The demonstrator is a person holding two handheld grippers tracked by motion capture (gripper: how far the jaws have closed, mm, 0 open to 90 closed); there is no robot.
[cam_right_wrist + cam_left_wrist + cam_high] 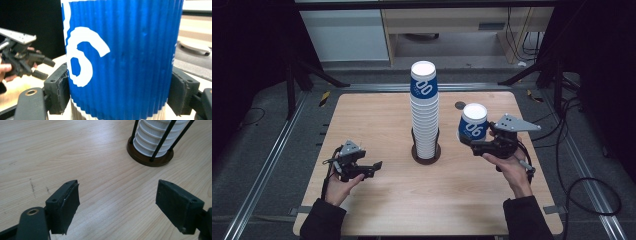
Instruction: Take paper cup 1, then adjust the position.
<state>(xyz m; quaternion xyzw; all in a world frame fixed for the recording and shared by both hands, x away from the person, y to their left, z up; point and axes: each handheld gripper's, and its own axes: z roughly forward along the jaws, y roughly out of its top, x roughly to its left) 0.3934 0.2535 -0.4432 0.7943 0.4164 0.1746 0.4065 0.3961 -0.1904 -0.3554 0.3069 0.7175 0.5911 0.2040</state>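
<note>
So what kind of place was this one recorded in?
Probably a lab or recording rig, not a home: a bare wooden table bounded by metal rails, with loose cables across grey floor.

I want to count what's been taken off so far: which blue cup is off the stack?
The blue cup clamped in the right claw, held to the right of the tall stack. The other blue cup tops that stack in its holder.

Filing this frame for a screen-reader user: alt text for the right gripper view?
A blue ribbed paper cup with white print, upside down, is clamped between the right gripper's two black jaws. At left, the left gripper sits in a hand over the light wooden table.
</note>
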